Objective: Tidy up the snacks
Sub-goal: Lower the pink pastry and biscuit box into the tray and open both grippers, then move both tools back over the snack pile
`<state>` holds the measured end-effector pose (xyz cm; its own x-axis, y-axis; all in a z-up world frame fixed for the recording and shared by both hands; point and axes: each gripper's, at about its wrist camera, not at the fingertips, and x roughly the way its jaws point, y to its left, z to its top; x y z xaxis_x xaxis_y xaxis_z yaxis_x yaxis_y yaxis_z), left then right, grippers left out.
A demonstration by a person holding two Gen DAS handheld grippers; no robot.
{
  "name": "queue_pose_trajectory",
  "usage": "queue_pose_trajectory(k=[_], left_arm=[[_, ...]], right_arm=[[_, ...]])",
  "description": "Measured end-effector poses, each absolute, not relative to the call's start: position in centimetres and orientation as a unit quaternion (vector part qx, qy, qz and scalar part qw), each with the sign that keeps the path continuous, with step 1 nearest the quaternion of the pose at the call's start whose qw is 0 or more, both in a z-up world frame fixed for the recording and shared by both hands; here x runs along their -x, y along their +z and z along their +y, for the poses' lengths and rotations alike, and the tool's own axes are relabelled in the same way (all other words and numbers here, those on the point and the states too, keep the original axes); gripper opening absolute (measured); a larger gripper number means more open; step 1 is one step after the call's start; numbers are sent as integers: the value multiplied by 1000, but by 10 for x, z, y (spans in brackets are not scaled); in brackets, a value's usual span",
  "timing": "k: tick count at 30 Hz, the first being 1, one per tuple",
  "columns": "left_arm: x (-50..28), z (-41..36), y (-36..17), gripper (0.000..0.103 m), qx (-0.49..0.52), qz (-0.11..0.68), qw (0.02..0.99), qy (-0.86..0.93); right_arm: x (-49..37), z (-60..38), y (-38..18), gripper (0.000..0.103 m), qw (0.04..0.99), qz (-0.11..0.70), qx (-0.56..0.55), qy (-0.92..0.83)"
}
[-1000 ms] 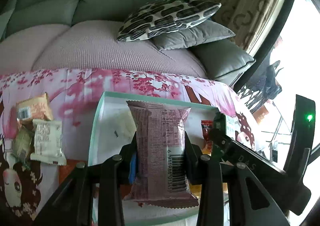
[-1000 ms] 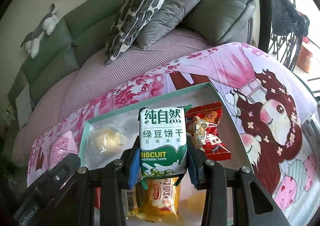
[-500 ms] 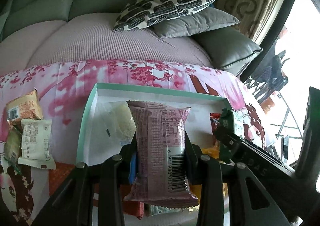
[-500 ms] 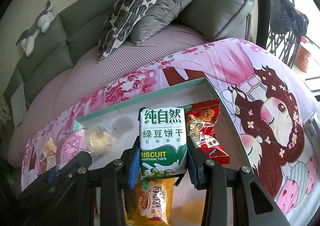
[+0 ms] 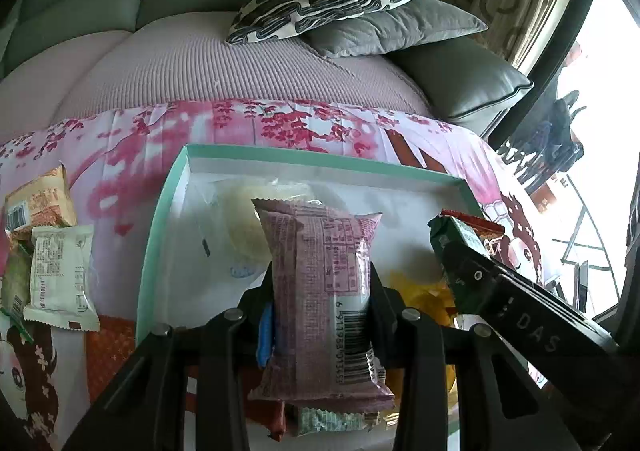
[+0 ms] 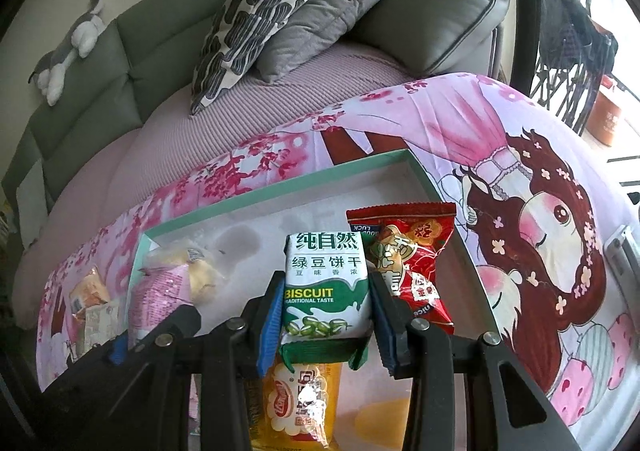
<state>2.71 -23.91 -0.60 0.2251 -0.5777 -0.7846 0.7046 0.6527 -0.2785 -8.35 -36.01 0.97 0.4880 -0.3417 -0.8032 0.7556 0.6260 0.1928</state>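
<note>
Sofa behind; left hand-held gripper (image 5: 320, 315) clamps purple packet (image 5: 320, 291); right hand-held gripper (image 6: 324, 315) clamps biscuit pack (image 6: 325, 287).

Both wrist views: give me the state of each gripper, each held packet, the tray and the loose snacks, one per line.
left gripper: jaws shut on the pink packet
pink packet: held upright over the tray
right gripper: jaws shut on the green biscuit packet
green biscuit packet: held upright, label readable
tray: open, partly filled
red packet: lying in the tray
loose packets: outside the tray, on the cloth
</note>
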Motion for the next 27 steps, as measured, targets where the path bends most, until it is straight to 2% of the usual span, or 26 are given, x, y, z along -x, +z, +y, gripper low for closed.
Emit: queue_pose_trajectory(k=[2,7,11,14,19,23,27], left_arm=[[-27,-239,-6,40,-67,469,780,-410],[-28,-235,-3,58,-59,472,781,-404],[-26,-231,-1,59,-57,476,782,-399],[-24,-226,3,65,-54,476,783,-398],[-22,-214,10,71,-47,478,785,-391],[-25,-202,14,76,-45,493,788,-366],[-33,-185,19,82,-27,507,791,-341]], right_arm=[[84,-360,11,43,818,380,-271,-336],[84,-360,13,46,820,380,-266,-336],[85,-360,15,54,820,379,-265,-338],[88,-362,17,62,819,377,-269,-339],[89,-360,21,65,818,381,-266,-339],[90,-358,27,75,818,384,-262,-339],[90,-355,28,76,815,393,-257,-340]])
